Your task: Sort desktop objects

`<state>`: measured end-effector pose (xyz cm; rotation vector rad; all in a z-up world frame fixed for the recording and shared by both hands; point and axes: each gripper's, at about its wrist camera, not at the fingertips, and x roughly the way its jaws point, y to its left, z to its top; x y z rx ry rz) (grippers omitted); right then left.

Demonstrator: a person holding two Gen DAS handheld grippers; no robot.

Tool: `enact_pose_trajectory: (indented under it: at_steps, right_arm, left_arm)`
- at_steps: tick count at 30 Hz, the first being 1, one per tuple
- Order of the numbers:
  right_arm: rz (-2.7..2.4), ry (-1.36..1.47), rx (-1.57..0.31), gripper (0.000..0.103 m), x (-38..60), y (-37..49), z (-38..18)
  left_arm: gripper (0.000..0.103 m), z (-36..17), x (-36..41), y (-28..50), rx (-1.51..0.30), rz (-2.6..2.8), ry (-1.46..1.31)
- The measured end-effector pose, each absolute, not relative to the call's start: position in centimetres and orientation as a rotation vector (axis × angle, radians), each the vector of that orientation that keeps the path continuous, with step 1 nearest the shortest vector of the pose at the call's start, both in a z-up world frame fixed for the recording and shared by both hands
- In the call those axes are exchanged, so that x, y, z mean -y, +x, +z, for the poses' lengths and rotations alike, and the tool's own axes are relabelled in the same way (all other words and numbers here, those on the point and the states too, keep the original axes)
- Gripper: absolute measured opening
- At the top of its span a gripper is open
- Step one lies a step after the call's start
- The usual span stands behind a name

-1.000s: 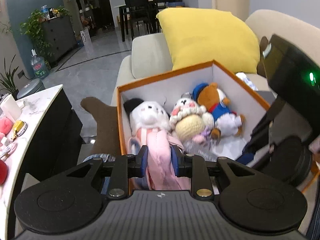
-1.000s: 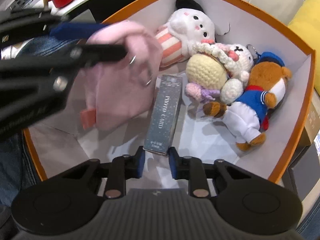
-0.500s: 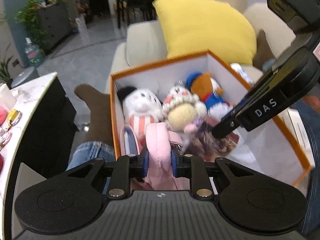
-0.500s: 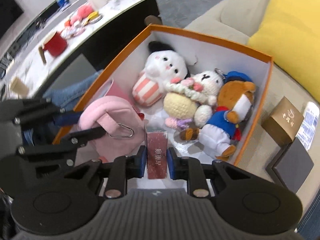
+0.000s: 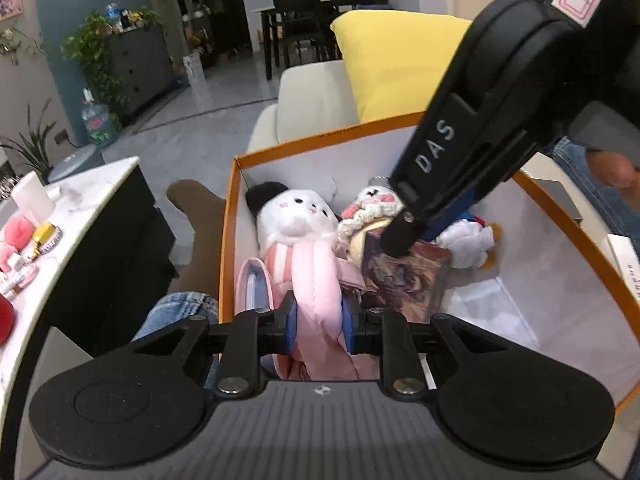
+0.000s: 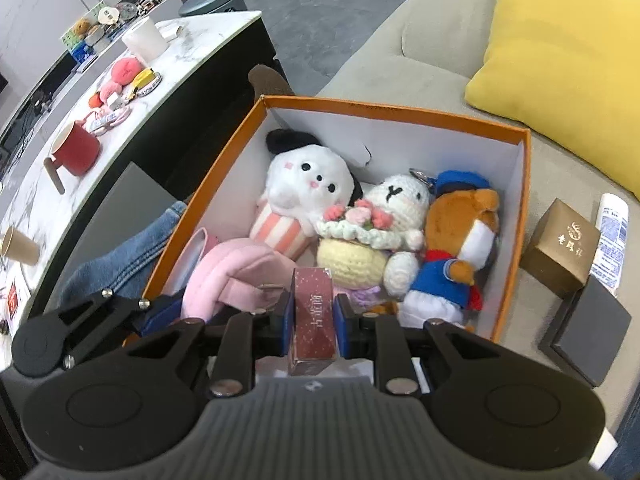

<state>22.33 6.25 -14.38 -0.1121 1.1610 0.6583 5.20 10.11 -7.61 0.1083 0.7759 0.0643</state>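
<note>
An orange box with white inner walls stands on a sofa. It holds a white plush, a crocheted bunny and a brown bear in blue. My left gripper is shut on a pink pouch over the box's near left corner. My right gripper is shut on a dark red card box and holds it above the box's near side, right beside the pouch.
A marble-topped table at left carries a red mug, a white cup and small toys. A gold box, a dark box and a yellow cushion lie on the sofa at right.
My right gripper has lifted and pulled back with the card box, tilting it upright. My left gripper still holds the pink pouch and has drawn slightly back over the box's near left corner.
</note>
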Motion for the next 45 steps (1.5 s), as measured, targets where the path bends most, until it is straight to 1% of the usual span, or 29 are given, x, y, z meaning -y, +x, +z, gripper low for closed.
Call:
enact_pose_trajectory:
  at_steps: [1, 3, 6, 8, 13, 14, 15, 16, 19, 20, 22, 23, 25, 26, 31, 34, 37, 40, 44, 45]
  right_arm:
    - [0.661, -0.093, -1.168, 0.023, -6.2, 22.4, -14.4]
    - [0.692, -0.029, -1.219, 0.016, -5.9, 22.4, -14.8]
    - [0.701, -0.025, -1.250, 0.017, -5.8, 21.7, -15.3]
    - [0.704, -0.041, -1.246, 0.020, -5.7, 21.3, -15.6]
    - [0.751, -0.061, -1.208, 0.022, -4.6, 20.3, -15.3]
    - [0.768, -0.092, -1.198, 0.025, -4.4, 19.9, -15.1]
    - [0.792, -0.127, -1.193, 0.031, -4.3, 19.5, -15.2]
    - [0.823, -0.162, -1.190, 0.035, -4.2, 19.1, -15.2]
    - [0.880, -0.293, -1.168, 0.036, -4.2, 17.9, -15.5]
    - [0.903, -0.348, -1.162, 0.037, -4.5, 17.6, -15.7]
    - [0.933, -0.455, -1.148, 0.040, -5.2, 17.1, -16.3]
    - [0.942, -0.497, -1.148, 0.040, -5.6, 17.1, -16.7]
    - [0.948, -0.575, -1.145, 0.039, -6.5, 17.1, -17.5]
    - [0.953, -0.606, -1.144, 0.039, -7.0, 17.2, -17.9]
    - [0.998, -0.687, -1.140, 0.039, -9.0, 17.5, -19.3]
    - [1.011, -0.650, -1.164, 0.042, -9.7, 17.9, -19.7]
    - [1.025, -0.598, -1.201, 0.042, -10.3, 18.4, -20.2]
    - [1.004, -0.589, -1.210, 0.042, -10.8, 18.6, -20.9]
    - [0.983, -0.598, -1.213, 0.047, -11.2, 19.0, -21.9]
    - [0.977, -0.605, -1.212, 0.048, -11.3, 19.0, -22.1]
  left_arm:
    - [0.026, -7.6, -10.4, 5.1, -0.784, 0.057, 0.089]
    - [0.026, -7.5, -11.2, 5.1, -0.798, 0.045, 0.026]
    - [0.027, -7.5, -12.1, 5.1, -0.808, 0.038, -0.045]
    - [0.027, -7.5, -12.2, 4.9, -0.809, 0.037, -0.062]
    - [0.027, -7.5, -12.5, 4.5, -0.809, 0.023, -0.099]
    - [0.028, -7.5, -12.6, 4.6, -0.812, 0.019, -0.108]
    - [0.028, -7.5, -12.8, 4.6, -0.815, 0.014, -0.118]
    - [0.028, -7.5, -12.9, 4.6, -0.816, 0.011, -0.126]
    - [0.028, -7.3, -13.3, 4.6, -0.820, 0.008, -0.144]
    - [0.029, -7.2, -13.3, 4.6, -0.821, 0.003, -0.145]
    - [0.035, -7.1, -13.3, 4.5, -0.818, -0.004, -0.135]
    - [0.039, -7.0, -13.3, 4.4, -0.816, -0.011, -0.132]
    - [0.043, -6.8, -13.4, 4.2, -0.818, -0.026, -0.131]
    - [0.049, -6.6, -13.4, 4.0, -0.814, -0.035, -0.132]
    - [0.049, -5.9, -13.6, 2.5, -0.794, -0.048, -0.109]
    - [0.050, -5.4, -14.0, 1.5, -0.761, -0.007, -0.077]
    - [0.053, -4.8, -14.9, 0.6, -0.742, 0.015, -0.071]
    - [0.054, -5.0, -15.8, 0.5, -0.782, 0.035, -0.073]
    - [0.054, -6.6, -16.4, 0.9, -0.862, 0.015, -0.109]
    - [0.049, -7.0, -16.4, 0.9, -0.876, 0.006, -0.115]
